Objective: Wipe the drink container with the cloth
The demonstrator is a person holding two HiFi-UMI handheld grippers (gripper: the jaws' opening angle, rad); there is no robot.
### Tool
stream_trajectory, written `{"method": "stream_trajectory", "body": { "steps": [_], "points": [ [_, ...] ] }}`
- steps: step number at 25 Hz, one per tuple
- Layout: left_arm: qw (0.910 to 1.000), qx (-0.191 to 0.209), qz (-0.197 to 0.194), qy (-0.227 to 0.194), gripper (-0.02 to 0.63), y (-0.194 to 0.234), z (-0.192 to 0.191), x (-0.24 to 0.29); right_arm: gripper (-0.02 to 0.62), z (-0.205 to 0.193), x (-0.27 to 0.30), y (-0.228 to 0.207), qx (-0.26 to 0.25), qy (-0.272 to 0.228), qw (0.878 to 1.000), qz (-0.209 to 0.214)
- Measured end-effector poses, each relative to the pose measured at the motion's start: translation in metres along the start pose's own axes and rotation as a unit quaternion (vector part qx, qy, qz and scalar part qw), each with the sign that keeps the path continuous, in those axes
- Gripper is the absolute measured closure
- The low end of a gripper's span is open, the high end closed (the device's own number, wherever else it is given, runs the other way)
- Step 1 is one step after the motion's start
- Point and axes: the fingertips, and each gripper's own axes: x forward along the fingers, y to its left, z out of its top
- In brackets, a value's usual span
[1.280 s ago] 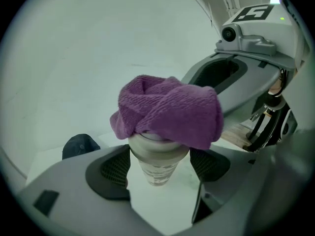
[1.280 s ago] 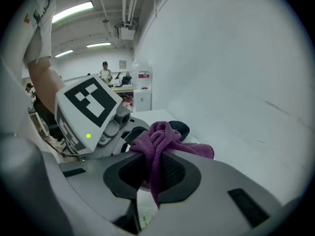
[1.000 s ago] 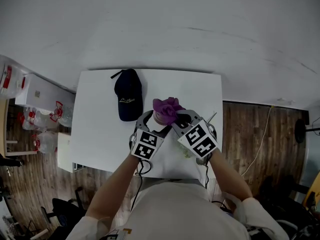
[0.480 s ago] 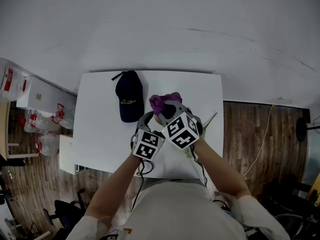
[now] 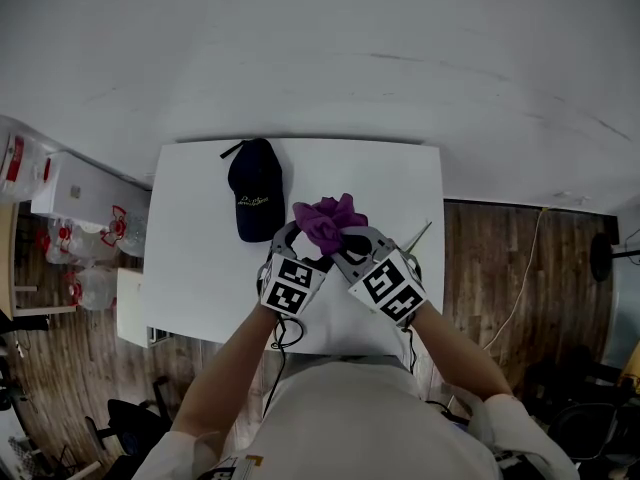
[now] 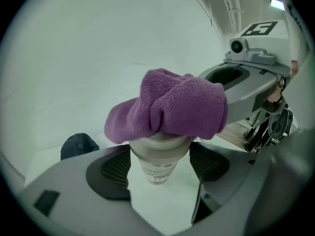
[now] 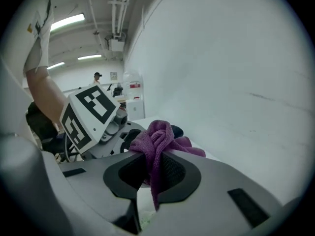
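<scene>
A clear plastic drink cup stands between the pads of my left gripper, which is shut on it. A purple cloth lies bunched over the cup's top. My right gripper is shut on that cloth, pinching a fold between its pads. In the head view both grippers meet at the middle of the white table, the left gripper beside the right gripper, with the cloth just beyond them. The cup is hidden there under the cloth.
A dark navy cap lies on the table to the left of the grippers. A thin stick-like item rests near the table's right edge. Wooden floor lies to the right, boxes and bags to the left.
My right gripper has swung back to the right and turned, and the cloth has shifted slightly left over the cup. The left gripper has stayed in place.
</scene>
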Motion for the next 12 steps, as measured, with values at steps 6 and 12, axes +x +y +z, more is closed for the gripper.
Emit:
{"method": "stream_trajectory", "body": {
  "steps": [6, 12],
  "points": [
    [1.0, -0.006, -0.001, -0.001, 0.219, 0.0, -0.001, 0.0, 0.522, -0.001, 0.001, -0.042, 0.043, -0.017, 0.996, -0.071],
    [0.9999, -0.014, 0.009, -0.001, 0.222, -0.002, -0.003, -0.001, 0.522, 0.017, 0.024, -0.046, 0.018, -0.012, 0.997, -0.071]
  ]
}}
